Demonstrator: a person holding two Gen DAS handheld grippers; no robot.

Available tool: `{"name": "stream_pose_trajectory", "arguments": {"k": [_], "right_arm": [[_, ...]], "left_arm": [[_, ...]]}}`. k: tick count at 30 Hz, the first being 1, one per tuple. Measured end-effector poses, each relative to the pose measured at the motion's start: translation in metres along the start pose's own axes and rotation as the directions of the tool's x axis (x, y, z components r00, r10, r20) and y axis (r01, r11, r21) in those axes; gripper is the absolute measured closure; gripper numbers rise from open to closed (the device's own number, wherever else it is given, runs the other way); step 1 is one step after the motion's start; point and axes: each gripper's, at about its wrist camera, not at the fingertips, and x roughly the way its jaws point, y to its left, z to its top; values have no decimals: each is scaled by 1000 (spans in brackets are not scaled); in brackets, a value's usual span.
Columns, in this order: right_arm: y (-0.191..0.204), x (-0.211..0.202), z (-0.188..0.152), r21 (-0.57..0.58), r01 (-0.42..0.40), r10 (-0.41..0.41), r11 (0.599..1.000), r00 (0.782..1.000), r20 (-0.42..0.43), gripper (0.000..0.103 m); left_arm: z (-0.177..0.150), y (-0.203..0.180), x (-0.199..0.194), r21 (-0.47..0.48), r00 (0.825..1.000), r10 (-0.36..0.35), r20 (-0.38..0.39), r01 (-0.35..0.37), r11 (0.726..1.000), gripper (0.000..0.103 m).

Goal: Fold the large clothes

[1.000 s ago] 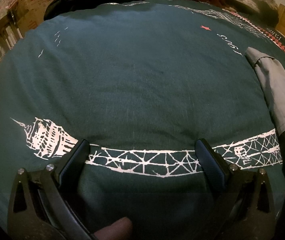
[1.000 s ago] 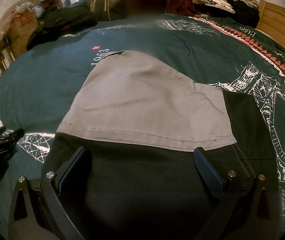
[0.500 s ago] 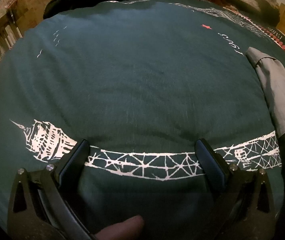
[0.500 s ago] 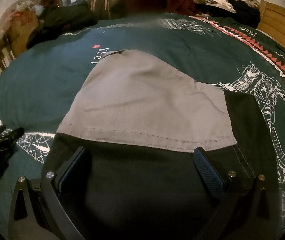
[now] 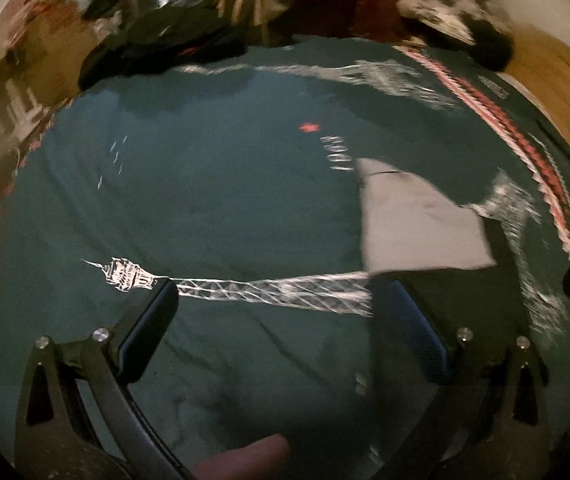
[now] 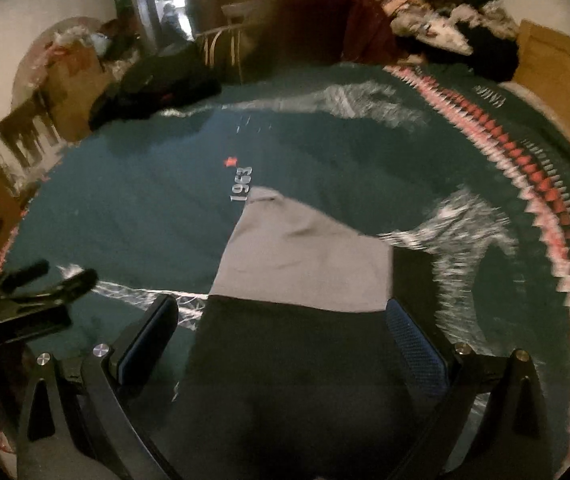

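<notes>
Lying flat on a dark teal bedspread [image 6: 133, 216] printed with a white tower, the grey-and-black garment [image 6: 305, 264] sits beside the "1963" lettering [image 6: 242, 184]. The right gripper [image 6: 281, 332] hangs above its black part, fingers apart. The left gripper [image 5: 281, 324] hangs above the bedspread, fingers likewise spread, holding nothing.

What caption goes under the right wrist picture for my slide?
The open right gripper hovers over a grey and black garment lying on a dark green printed bedspread.

Grey-and-black garment [image 6: 305, 264] flat on teal bedspread [image 6: 145, 216], between the right gripper's [image 6: 281, 320] spread fingers [image 6: 417, 340].
</notes>
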Motion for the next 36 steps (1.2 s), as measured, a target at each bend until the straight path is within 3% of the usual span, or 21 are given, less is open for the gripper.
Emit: {"name": "stream_pose_trajectory", "arguments": {"k": [4,7,11,15,23,36], "right_arm": [[-7,-67,0,55,14,-11,998,998,-60,0],[-19,-96,-12,105,15,0,994,990,-141,0],[-34,-119,-40,84,81,-63,993,979,-193,0],[-50,-128,-68,156,84,-40,984,963,-268,0],[-43,-140,-57,133,86,-50,987,966,-255,0],[-21,-138,-57,114,67,-36,991,967,-254,0]], "left_arm": [[2,-33,-29,44,998,-38,-48,40,998,0],[-2,-42,-26,83,996,-32,-79,39,996,0],[-3,-50,-22,102,994,-16,-111,27,994,0],[-2,-59,-28,108,988,-22,-152,39,993,0],[2,-63,-40,77,982,-45,-181,59,995,0],[-4,-14,-41,45,990,31,-139,-25,999,0]]}}
